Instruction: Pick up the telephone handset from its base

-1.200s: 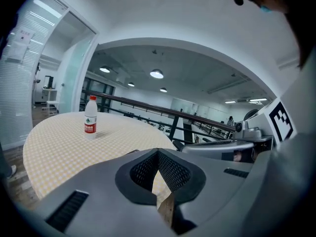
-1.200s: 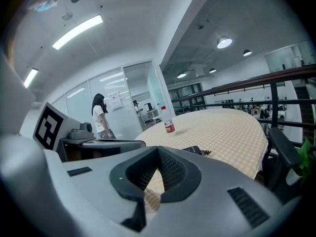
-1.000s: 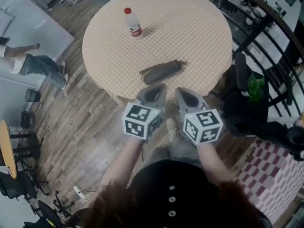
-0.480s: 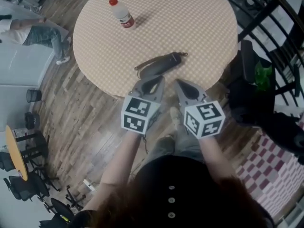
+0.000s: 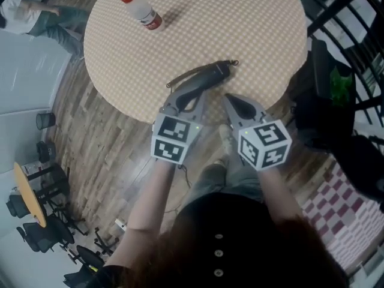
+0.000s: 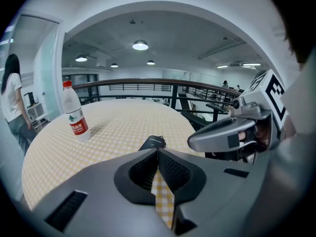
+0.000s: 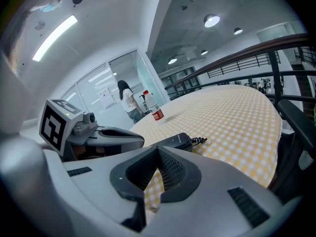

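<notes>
Telephone handset (image 5: 201, 81), dark, lying flat on the round checked table (image 5: 252, 35) at frame centre. Left gripper (image 5: 193, 93), jaws pressed together and empty, has its tip at the handset's near edge. Right gripper (image 5: 231, 101), likewise closed and empty, is just to the right. Water bottle (image 5: 141, 12) stands upper left.

There is one round worktop (image 5: 252, 29), and on it one bottle (image 5: 141, 11) and one handset (image 5: 204, 78). Two tools show: one left tool (image 5: 197, 93) and one right tool (image 5: 229, 99). Farther off are one person (image 5: 24, 8), one bin (image 5: 43, 120) and one smaller table (image 5: 24, 194).
</notes>
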Action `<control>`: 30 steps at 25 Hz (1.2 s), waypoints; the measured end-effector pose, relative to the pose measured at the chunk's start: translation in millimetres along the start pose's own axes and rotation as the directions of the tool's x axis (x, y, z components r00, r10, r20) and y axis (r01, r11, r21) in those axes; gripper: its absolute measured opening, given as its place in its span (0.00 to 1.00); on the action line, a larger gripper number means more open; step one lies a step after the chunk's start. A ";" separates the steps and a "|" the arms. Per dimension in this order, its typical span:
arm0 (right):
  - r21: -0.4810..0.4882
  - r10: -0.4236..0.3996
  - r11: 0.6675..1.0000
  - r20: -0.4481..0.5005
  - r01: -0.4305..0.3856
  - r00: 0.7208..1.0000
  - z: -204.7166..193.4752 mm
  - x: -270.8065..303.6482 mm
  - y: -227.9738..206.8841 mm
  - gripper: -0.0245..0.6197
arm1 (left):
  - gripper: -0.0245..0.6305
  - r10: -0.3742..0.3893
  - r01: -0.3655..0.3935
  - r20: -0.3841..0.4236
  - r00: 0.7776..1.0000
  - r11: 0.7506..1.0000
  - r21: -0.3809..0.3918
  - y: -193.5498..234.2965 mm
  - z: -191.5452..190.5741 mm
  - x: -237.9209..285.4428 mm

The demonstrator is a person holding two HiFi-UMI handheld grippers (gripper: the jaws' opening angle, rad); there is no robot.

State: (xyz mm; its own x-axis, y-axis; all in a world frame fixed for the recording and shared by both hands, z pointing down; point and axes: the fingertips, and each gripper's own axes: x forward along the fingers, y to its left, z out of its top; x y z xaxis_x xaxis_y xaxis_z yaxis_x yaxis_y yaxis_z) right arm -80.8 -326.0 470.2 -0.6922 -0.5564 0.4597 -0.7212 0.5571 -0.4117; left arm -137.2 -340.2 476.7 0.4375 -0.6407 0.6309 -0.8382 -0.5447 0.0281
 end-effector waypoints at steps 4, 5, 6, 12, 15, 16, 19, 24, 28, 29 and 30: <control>-0.021 0.021 1.000 -0.024 -0.022 0.999 -1.9 7.6 -1.3 0.05 | 0.05 0.004 -0.004 -0.021 1.000 1.000 0.030 7.9 3.2 6.3; -0.027 0.023 0.999 -0.028 -0.024 0.999 -2.0 9.3 -1.8 0.05 | 0.05 0.004 -0.003 -0.026 1.000 0.999 0.038 9.6 3.9 8.3; -0.028 0.027 0.999 -0.032 -0.028 0.999 -2.5 10.8 -2.3 0.05 | 0.05 0.002 0.000 -0.030 1.000 0.999 0.044 10.7 4.4 10.5; -0.018 0.053 0.998 -0.057 -0.054 0.997 -10.3 19.7 -6.3 0.05 | 0.15 -0.019 0.023 -0.055 0.998 0.997 0.067 15.2 3.2 22.6; -0.014 0.057 0.998 -0.063 -0.058 0.996 -12.3 20.1 -8.6 0.05 | 0.20 -0.030 0.038 -0.083 0.996 0.994 0.102 15.7 1.5 26.5; -0.012 0.057 0.998 -0.067 -0.058 0.996 -13.3 20.3 -9.9 0.05 | 0.23 -0.034 0.045 -0.094 0.995 0.993 0.112 15.9 0.7 27.8; -0.005 0.054 0.998 -0.075 -0.055 0.996 -16.2 21.1 -14.5 0.05 | 0.27 -0.044 0.063 -0.132 0.990 0.988 0.141 16.8 -1.8 32.4; 0.005 0.058 0.998 -0.086 -0.058 0.995 -20.5 22.6 -17.2 0.05 | 0.37 -0.068 0.109 -0.213 0.975 0.976 0.186 14.6 -9.0 41.0; 0.009 0.061 0.998 -0.097 -0.060 0.993 -25.5 23.5 -18.0 0.05 | 0.40 -0.092 0.147 -0.263 0.960 0.969 0.198 11.9 -14.5 47.4; 0.010 0.062 0.998 -0.100 -0.062 0.993 -26.5 23.6 -18.1 0.05 | 0.40 -0.098 0.157 -0.276 0.956 0.967 0.200 11.2 -16.3 48.5; 0.012 0.064 0.998 -0.103 -0.063 0.993 -27.4 23.7 -18.2 0.05 | 0.40 -0.104 0.167 -0.289 0.952 0.965 0.204 10.8 -18.0 49.6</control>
State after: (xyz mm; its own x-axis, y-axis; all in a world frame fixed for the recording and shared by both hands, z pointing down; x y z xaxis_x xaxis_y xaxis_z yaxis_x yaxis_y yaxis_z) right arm -83.3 -332.3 510.2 -0.7304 -0.4530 0.5111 -0.6764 0.5835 -0.4495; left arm -130.4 -368.1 522.3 0.4092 -0.3972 0.8214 -0.6694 -0.7425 -0.0256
